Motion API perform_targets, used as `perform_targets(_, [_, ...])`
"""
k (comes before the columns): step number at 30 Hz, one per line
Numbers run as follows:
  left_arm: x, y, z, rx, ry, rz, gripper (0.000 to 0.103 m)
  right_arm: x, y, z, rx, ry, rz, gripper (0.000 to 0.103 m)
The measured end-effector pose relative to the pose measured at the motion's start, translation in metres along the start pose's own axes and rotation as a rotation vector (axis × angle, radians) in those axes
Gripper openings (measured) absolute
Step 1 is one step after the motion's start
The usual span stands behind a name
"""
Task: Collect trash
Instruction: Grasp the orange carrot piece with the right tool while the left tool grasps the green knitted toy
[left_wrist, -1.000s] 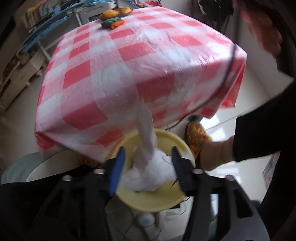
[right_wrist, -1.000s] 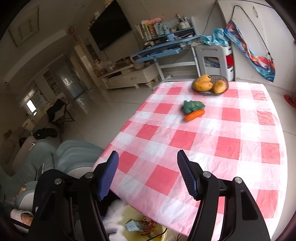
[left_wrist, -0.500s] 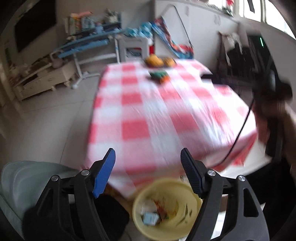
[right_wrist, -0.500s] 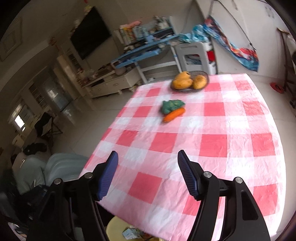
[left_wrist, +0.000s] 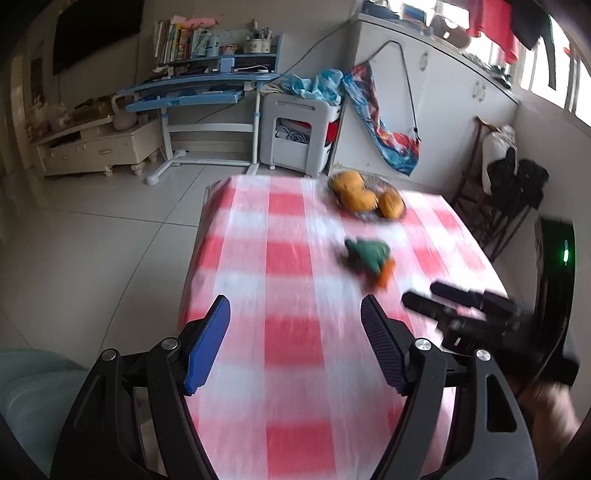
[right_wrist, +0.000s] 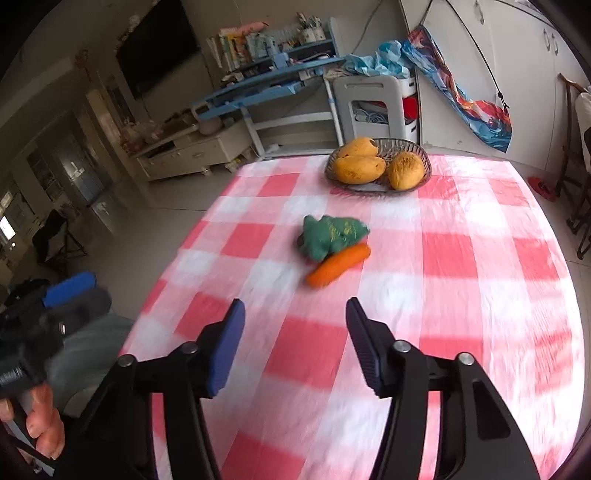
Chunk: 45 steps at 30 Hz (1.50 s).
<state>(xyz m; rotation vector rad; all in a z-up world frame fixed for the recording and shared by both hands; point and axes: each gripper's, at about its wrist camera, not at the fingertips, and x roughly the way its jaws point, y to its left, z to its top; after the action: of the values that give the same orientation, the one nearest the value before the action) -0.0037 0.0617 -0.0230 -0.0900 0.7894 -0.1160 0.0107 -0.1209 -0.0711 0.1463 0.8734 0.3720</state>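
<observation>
Left claw stands wide with nothing between its pads, its jaws having just been opening. Your right claw is also parted and empty, though narrower, its jaws having just been closing. Both hang over the near end of the checked cloth. No obvious scrap of rubbish shows on it. The only loose things are a green plush and an orange carrot that touches it, so judge for yourself whether these count as trash. From the right claw the pair lies at 12 o'clock, a little toward 1, well apart from the pads. From the left claw it sits at 1 o'clock and farther off. The right hand looks the nearer one. The carrot's long axis runs from 8 o'clock to 2 o'clock in the right wrist view, so jaws set as they are would meet it slantwise, and a roll of the wrist would square them across it. Beyond, at 12 o'clock, a basket holds mangoes. Pale stitching marks the plush, but it cannot be read. The spines on the far shelf are too small to make out.
</observation>
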Motion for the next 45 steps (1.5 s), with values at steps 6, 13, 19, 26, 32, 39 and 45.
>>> perform_targets(6, [0.050, -0.009, 0.035, 0.010, 0.005, -0.015, 0.070, 0.040, -0.011, 0.015, -0.014, 0.060, -0.062, 0.044])
perform_targets(13, [0.111, -0.031, 0.052, 0.037, 0.055, -0.057, 0.070, 0.054, -0.018, 0.012, -0.093, 0.120, -0.101, 0.023])
perform_targets(19, [0.151, -0.062, 0.047, 0.136, 0.110, -0.104, 0.070, 0.038, -0.032, 0.009, -0.135, 0.133, -0.119, 0.015])
perform_targets(26, [0.182, -0.089, 0.041, 0.216, 0.147, -0.075, 0.071, 0.030, -0.055, 0.005, -0.124, 0.164, -0.140, 0.015])
perform_targets(32, [0.190, -0.085, 0.035, 0.190, 0.182, -0.112, 0.037, 0.028, -0.061, 0.012, -0.083, 0.162, -0.097, 0.015])
perform_targets(39, [0.130, -0.070, 0.035, 0.146, 0.104, -0.139, 0.036, 0.002, -0.051, 0.022, -0.019, 0.084, 0.021, 0.015])
perform_targets(45, [0.070, -0.049, 0.015, 0.103, 0.061, -0.107, 0.036, -0.040, -0.027, 0.017, -0.013, -0.005, 0.099, 0.015])
